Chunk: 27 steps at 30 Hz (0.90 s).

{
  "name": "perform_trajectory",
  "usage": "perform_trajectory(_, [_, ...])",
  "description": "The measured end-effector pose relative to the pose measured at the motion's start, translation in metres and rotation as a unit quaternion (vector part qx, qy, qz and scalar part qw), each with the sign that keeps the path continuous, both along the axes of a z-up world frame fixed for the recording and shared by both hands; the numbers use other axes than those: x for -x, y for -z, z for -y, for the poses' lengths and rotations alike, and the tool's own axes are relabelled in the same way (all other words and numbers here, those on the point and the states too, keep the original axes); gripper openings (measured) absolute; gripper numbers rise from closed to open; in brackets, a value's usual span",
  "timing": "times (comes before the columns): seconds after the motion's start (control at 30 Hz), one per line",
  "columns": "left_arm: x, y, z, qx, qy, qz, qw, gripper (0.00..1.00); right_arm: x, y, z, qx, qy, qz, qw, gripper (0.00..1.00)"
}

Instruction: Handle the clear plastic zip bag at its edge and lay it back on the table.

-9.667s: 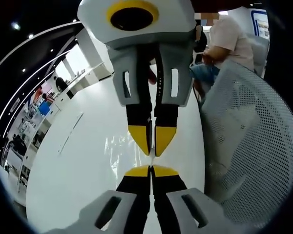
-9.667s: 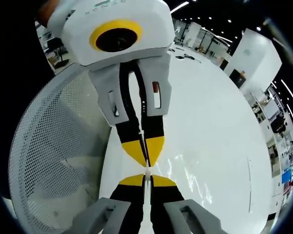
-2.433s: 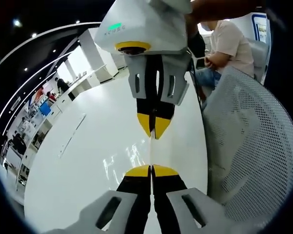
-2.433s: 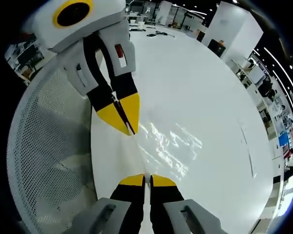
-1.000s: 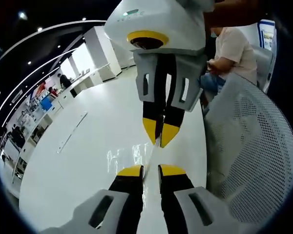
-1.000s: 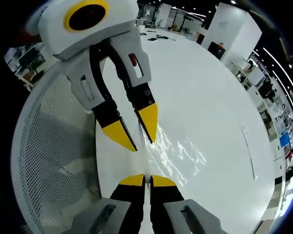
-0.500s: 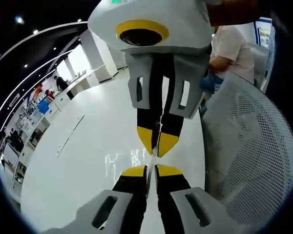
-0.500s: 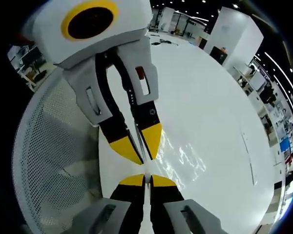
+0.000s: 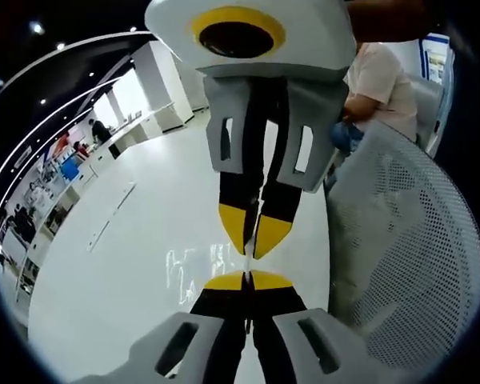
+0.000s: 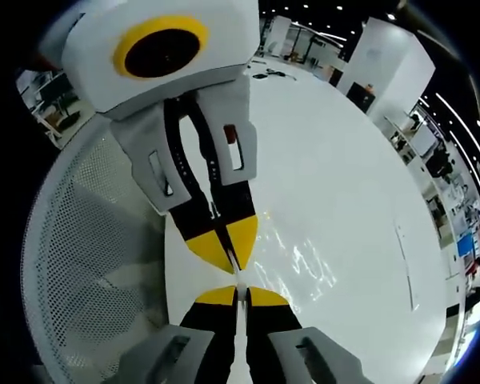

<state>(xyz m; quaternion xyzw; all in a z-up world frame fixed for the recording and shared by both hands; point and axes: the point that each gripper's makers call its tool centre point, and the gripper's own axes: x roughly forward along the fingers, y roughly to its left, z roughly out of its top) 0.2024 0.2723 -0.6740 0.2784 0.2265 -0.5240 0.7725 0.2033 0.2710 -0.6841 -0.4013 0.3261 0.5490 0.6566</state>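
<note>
Since a second ago, the left tongs (image 9: 246,279) have gone from spread apart to pressed together. The right tongs (image 10: 238,293) have stayed pressed together the whole time.

Now both pairs of tongs meet tip to tip, just above the white tabletop (image 9: 128,248). In the left gripper view, the left tongs come up from the bottom with their yellow tips touching. The right tongs (image 9: 251,238) point down at them from above, tips nearly together. A thin see-through edge runs between the two pairs of tips. It looks like the edge of the clear zip bag (image 9: 194,268), pinched by both tongs.

The rest of the bag shows as shiny wrinkles on the tabletop, just beside the tips. In the right gripper view, the bag (image 10: 300,260) glints beside the tips too. I cannot tell how much of it lies flat. In that view, the left tongs (image 10: 226,245) point down with their yellow tips closed on the thin edge.

A white mesh chair (image 9: 400,240) stands close to the tabletop edge. A person in a light shirt (image 9: 378,76) sits behind it.
</note>
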Motion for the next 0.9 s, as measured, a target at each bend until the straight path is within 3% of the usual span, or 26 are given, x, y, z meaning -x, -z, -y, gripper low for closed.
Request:
perform_trajectory(0.27, [0.003, 0.007, -0.003, -0.014, 0.003, -0.001, 0.9999, 0.00, 0.005, 0.007, -0.001, 0.010, -0.010, -0.002, 0.9999, 0.00])
perform_trajectory(0.9, [-0.007, 0.006, -0.013, -0.016, -0.016, 0.007, 0.9997, 0.00, -0.008, 0.012, 0.018, 0.017, 0.003, 0.005, 0.9998, 0.00])
